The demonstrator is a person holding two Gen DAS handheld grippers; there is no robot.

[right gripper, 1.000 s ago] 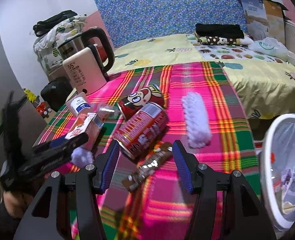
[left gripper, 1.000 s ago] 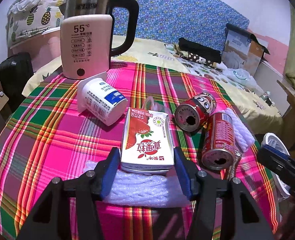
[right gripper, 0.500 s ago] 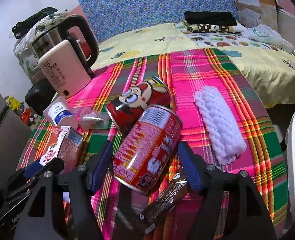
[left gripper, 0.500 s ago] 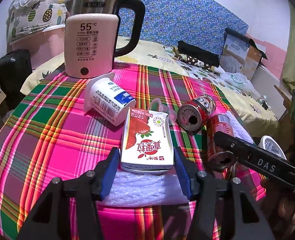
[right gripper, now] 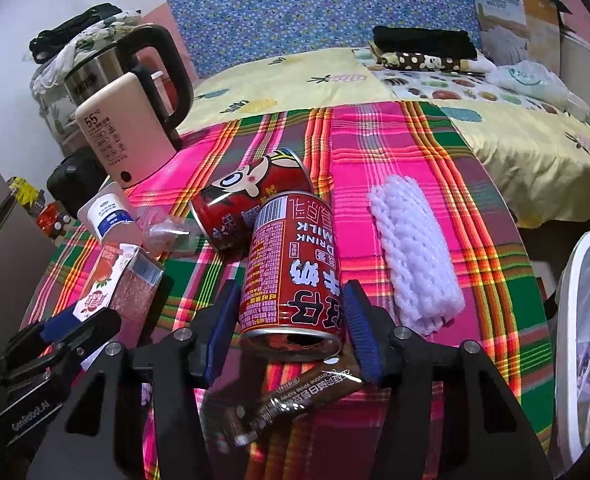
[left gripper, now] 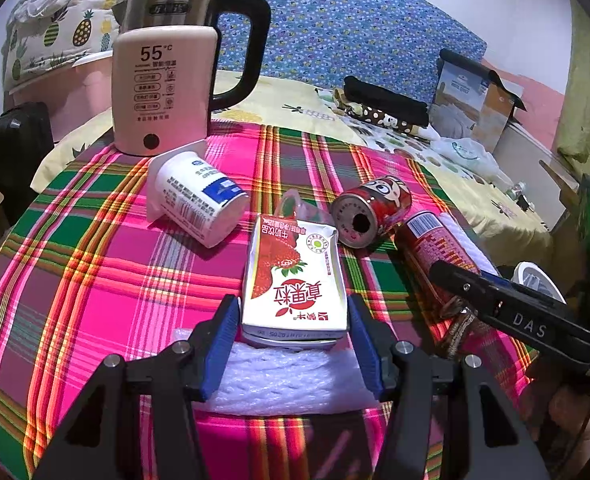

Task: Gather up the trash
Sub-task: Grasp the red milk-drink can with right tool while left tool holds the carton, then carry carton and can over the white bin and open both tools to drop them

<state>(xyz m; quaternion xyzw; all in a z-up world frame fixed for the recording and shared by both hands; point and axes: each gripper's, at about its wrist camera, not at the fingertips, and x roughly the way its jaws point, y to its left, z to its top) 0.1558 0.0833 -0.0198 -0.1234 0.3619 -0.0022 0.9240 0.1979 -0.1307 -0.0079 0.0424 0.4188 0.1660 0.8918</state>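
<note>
While your left hand-held gripper [left gripper: 293,338] waits on the table [left gripper: 95,280], its blue pads bracket the strawberry milk carton [left gripper: 295,280] at the near edge; they look pressed to its sides, and the carton rests partly on a white foam net [left gripper: 287,380]. Nothing has shifted here over the last second. Beyond lie a tipped yogurt cup [left gripper: 197,200] to the far left and a cartoon can [left gripper: 369,210] to the far right.

From the right wrist, your right hand-held gripper [right gripper: 291,326] has come forward and its jaws have just been closing around the red milk can [right gripper: 291,276], lying on its side, where a second ago only a brown wrapper [right gripper: 295,400] sat between them. The pads seem to touch the can, so it looks nearly ready to lift toward the white bin [right gripper: 575,340] at far right, off the table edge
</note>
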